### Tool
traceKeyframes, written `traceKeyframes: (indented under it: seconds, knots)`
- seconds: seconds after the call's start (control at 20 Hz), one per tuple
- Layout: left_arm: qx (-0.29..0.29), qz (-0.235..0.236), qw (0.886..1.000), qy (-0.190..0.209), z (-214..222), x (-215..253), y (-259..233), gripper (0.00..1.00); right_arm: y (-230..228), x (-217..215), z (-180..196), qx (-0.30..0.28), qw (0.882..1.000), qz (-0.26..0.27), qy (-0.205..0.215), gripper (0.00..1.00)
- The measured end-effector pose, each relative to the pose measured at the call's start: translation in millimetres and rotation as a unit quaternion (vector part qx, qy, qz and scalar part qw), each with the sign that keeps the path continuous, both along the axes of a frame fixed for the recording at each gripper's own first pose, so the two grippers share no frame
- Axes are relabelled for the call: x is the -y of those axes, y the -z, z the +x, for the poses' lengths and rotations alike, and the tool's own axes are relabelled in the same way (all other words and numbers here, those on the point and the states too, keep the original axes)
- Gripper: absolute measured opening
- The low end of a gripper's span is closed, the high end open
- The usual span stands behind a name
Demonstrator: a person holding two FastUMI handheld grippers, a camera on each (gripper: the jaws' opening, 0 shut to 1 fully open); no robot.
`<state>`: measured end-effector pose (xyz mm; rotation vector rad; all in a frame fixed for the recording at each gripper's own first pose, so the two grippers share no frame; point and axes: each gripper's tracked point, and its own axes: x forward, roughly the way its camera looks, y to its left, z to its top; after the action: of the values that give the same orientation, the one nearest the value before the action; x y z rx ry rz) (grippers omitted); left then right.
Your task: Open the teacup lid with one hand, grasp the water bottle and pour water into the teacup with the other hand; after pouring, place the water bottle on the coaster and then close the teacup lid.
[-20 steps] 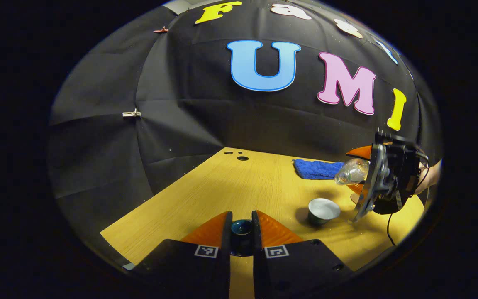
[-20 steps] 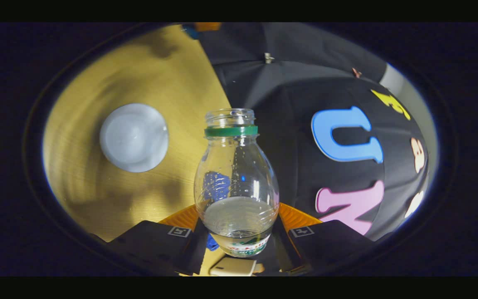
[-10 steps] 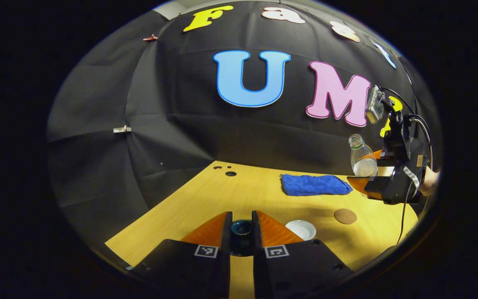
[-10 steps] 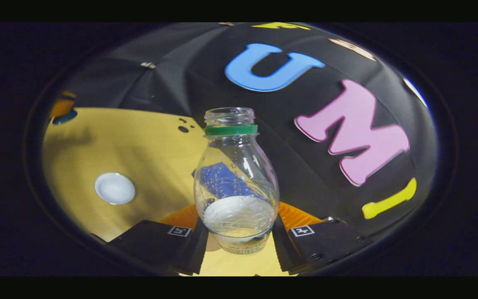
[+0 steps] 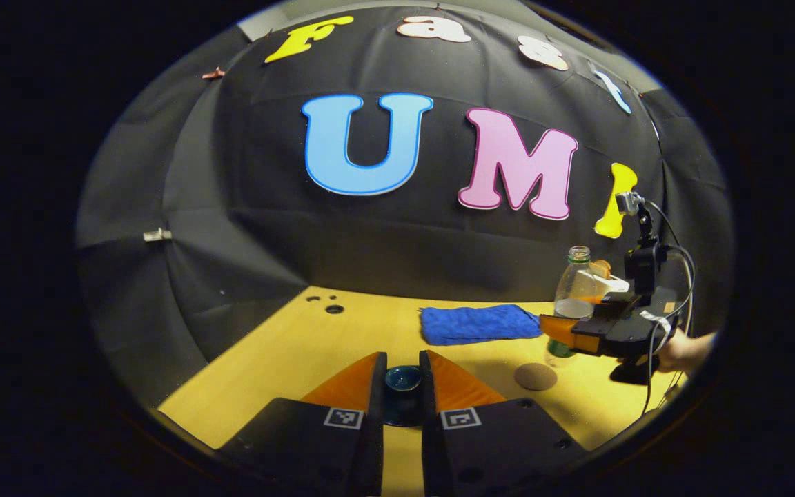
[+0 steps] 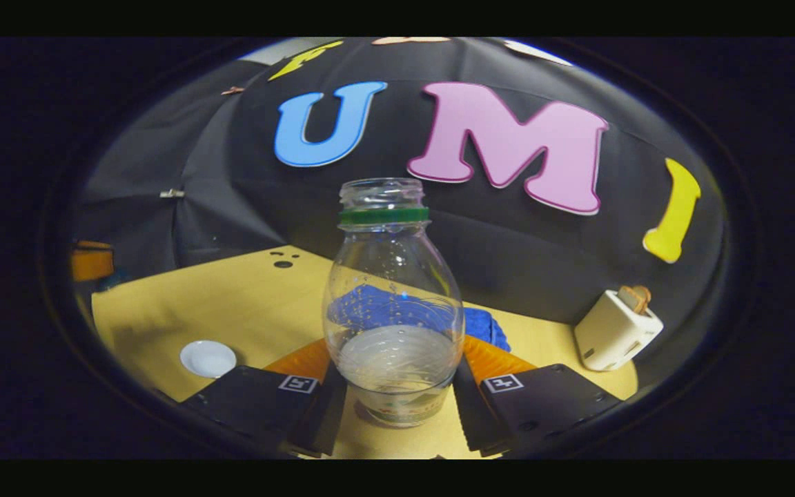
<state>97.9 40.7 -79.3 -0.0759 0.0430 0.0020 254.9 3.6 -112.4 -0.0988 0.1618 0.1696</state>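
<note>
Left of the coaster (image 5: 535, 376), the left tool (image 5: 402, 376) pinches the dark teacup lid (image 5: 402, 381) above the desk (image 5: 342, 345). The right tool (image 6: 397, 386) clamps the upright water bottle (image 6: 392, 310) just right of the coaster, so placement likely needs a short leftward shift.

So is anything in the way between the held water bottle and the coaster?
Nothing visible. In the left gripper view the water bottle, held upright in the right hand-held gripper, sits just right of the coaster, whose top is bare. The blue cloth lies farther back.
</note>
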Motion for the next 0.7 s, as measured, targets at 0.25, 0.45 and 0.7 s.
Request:
traceKeyframes:
  seconds: [0.25,0.45,0.7]
  knots:
    - [0.004,-0.004,1.0,0.006,26,16,14,0.23,28,10,19,-0.001,0.998,0.056,0.019,0.72]
    - [0.002,-0.014,1.0,-0.006,28,13,22,0.26,62,14,20,-0.027,0.995,0.095,0.028,0.74]
    - [-0.018,-0.028,0.999,-0.015,25,13,41,0.3,72,17,17,-0.024,0.995,0.092,0.034,0.77]
